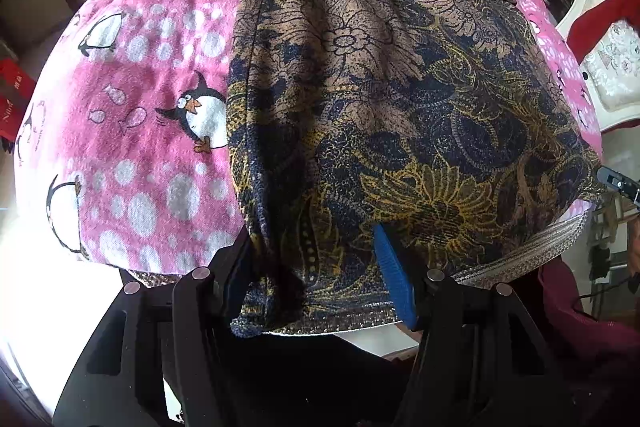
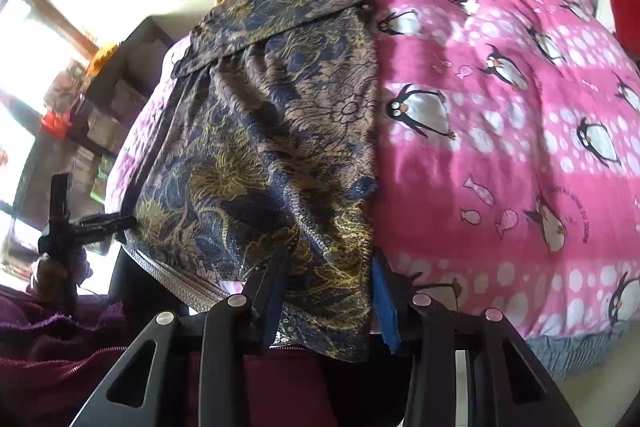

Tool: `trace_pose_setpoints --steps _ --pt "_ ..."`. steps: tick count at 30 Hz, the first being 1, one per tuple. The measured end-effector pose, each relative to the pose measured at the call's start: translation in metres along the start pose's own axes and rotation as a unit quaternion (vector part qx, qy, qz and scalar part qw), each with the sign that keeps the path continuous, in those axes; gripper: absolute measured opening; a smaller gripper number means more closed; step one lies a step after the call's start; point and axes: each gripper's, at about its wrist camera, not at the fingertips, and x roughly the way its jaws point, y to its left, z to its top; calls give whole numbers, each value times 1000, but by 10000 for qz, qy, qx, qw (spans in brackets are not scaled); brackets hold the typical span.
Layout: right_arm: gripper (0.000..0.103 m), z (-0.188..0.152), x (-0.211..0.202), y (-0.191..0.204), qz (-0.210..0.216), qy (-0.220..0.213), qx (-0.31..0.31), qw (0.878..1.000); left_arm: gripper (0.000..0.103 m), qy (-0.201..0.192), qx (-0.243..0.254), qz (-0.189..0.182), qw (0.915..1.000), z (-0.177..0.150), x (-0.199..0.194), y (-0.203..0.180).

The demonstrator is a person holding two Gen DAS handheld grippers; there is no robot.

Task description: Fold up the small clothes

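Both tongs (image 1: 316,267) (image 2: 330,283) straddle the garment's (image 1: 380,75) near hem.

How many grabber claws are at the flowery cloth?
2. The left gripper straddles the flowery cloth's near left corner; the right gripper straddles its near right corner. None seem hidden.

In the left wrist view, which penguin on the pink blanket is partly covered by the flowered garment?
The penguin at mid-height with orange feet: the edge of the garment hides its side; the rest lie beside it, not under.
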Motion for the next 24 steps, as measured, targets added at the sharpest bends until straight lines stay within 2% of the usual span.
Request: trace_pose_setpoints --steps 3,8,12,13,14,15,16,17,19,21,24 --pt "40 0 9 -2 70 113 120 9998 59 -5 -47 -3 10000 0 1 2" --pt "40 -1 10 -17 452 -28 632 9970 59 39 -52 -11 10000 -1 3 4" --pt "40 1 14 -12 392 65 423 9983 59 55 -17 -27 10000 -1 4 4" --pt "35 3 14 -10 382 86 338 9987 59 60 -11 -61 10000 -1 4 4" --pt "22 4 15 -8 401 91 294 9987 59 63 -11 -72 10000 0 4 3" --pt "16 4 16 -9 459 121 309 9984 59 63 -13 -98 9999 0 4 4" --pt "10 4 19 -8 540 189 344 9978 54 53 -18 -126 9999 1 4 5" --pt "9 3 22 -7 558 231 329 9976 49 47 -15 -129 9999 1 4 6" --pt "8 2 25 0 477 222 176 9985 23 21 -79 -165 9998 0 2 11" --pt "7 4 24 6 464 172 99 9987 11 30 -239 -366 9990 0 0 21" --pt "6 12 16 12 584 -40 97 9982 7 -64 -224 -638 9977 4 -11 28"
